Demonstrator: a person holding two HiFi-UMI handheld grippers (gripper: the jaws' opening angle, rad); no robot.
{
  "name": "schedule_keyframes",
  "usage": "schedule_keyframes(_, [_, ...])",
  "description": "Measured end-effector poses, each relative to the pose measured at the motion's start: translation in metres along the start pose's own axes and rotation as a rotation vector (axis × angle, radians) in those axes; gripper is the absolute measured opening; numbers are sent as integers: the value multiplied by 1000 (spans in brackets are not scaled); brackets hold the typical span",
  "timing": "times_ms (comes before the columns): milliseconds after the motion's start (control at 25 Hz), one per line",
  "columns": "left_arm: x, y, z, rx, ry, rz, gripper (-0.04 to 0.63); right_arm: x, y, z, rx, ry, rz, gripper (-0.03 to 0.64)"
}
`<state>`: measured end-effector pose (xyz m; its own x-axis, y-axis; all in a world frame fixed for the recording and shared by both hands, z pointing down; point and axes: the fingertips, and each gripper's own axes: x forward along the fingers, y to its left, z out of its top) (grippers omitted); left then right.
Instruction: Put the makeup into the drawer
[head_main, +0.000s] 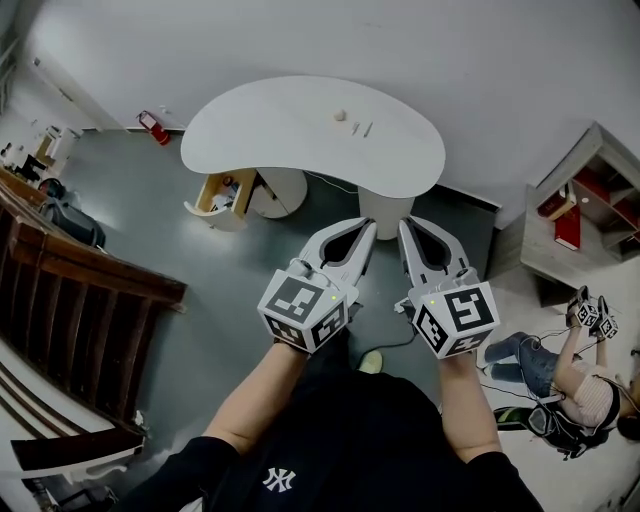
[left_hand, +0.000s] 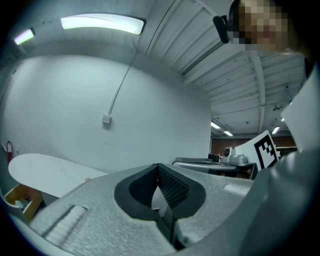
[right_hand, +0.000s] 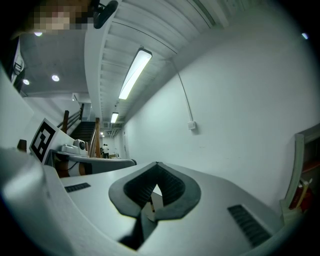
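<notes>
Head view: the left tongs (head_main: 366, 226) and right tongs (head_main: 404, 224) are held side by side and level, pointing toward a white bench (head_main: 260, 130) well ahead. Both pairs are closed tip to tip with nothing between them (each gripper view shows the tips meeting, only wall beyond). The makeup (head_main: 340, 115), a few small pieces too tiny to tell apart, lies on the bench top near its middle. The drawer (head_main: 224, 193) stands pulled out under the bench's left end.
</notes>
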<state>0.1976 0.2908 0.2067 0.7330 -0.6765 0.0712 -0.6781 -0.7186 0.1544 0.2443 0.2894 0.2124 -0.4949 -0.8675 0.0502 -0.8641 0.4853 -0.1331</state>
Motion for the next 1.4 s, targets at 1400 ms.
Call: schedule_keyframes(1400, [138, 260, -2, -18, 65, -110, 9, 282, -71, -27, 41, 117, -173, 15])
